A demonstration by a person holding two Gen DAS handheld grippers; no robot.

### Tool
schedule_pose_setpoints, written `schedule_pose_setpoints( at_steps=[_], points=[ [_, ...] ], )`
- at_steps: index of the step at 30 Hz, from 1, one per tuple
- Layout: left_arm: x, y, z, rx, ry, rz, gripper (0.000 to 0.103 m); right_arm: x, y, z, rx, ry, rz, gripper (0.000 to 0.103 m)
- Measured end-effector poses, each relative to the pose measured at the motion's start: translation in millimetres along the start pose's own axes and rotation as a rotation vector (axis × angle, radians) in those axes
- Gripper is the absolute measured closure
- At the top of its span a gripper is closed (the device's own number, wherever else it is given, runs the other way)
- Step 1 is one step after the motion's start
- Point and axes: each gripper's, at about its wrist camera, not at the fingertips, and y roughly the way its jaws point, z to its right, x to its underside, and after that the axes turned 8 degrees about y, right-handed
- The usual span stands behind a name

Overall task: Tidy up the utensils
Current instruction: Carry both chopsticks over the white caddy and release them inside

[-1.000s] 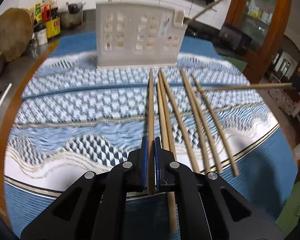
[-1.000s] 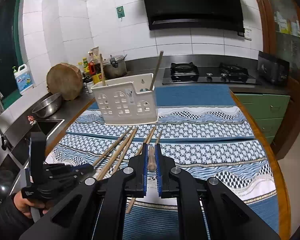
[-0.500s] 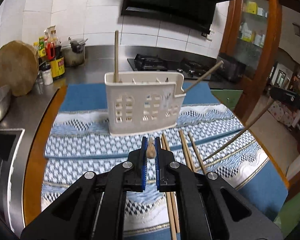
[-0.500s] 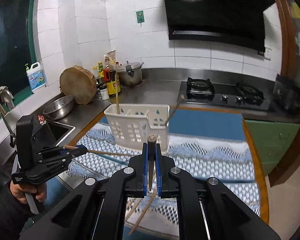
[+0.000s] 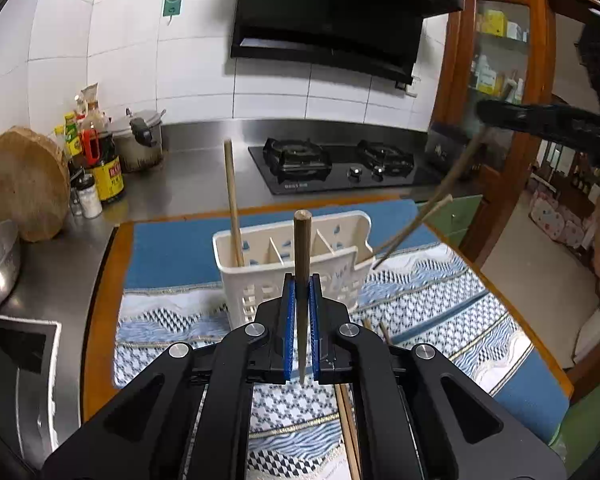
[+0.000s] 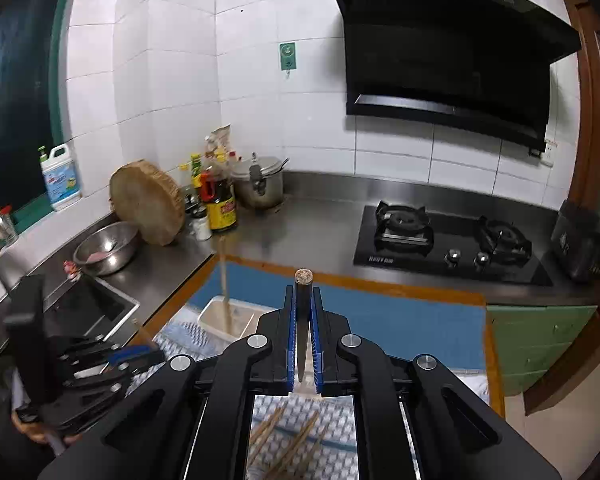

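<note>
The left tool [image 5: 300, 312] is clamped on a chopstick [image 5: 301, 248] whose long axis runs up and away, blunt end pointing far; the right tool [image 6: 301, 332] likewise grips its own chopstick [image 6: 302, 292]. Below lies a blue patterned cloth [image 5: 440, 300] on the counter [image 5: 188, 184], near a gas stove [image 5: 332, 164]. The white caddy [image 5: 256, 276] holds one upright chopstick [image 5: 232, 196] in its left compartment; loose chopsticks [image 6: 284, 440] lie near.

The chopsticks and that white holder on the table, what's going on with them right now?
A person is sorting chopsticks into the white utensil holder. The left hand-held gripper is shut on one chopstick, raised in front of the holder. The right hand-held gripper is shut on another chopstick. One chopstick already stands in the holder, and several loose chopsticks lie on the patterned cloth.
</note>
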Motion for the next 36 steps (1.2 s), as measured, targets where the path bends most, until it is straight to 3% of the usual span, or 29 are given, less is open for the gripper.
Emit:
schedule_pose_setpoints(
  at_steps=[5,10,14,18,28,32,36],
  points=[
    [-35,-24,-10,-0.013,0.005,0.073,0.097,-9,34,1,0.018,0.009,-0.032,0.096],
    [-76,-48,-21,-0.065,0.013,0.172,0.098,-2,67,9,0.021,0.028,-0.100,0.096],
    [-97,-46,-30,-0.125,0.009,0.208,0.097,10,82,14,0.026,0.028,-0.139,0.096],
    [-100,-21,-40,-0.147,-0.016,0.173,0.097,18,89,16,0.033,0.017,-0.156,0.096],
    [-71,48,-59,-0.130,-0.080,0.017,0.097,26,94,24,0.044,0.017,-0.168,0.095],
    [-65,50,-59,-0.142,-0.087,0.008,0.095,24,83,26,0.050,0.014,-0.144,0.079],
    [-64,39,-56,-0.144,-0.088,0.019,0.095,25,62,25,0.051,0.011,-0.115,0.071]
  ],
)
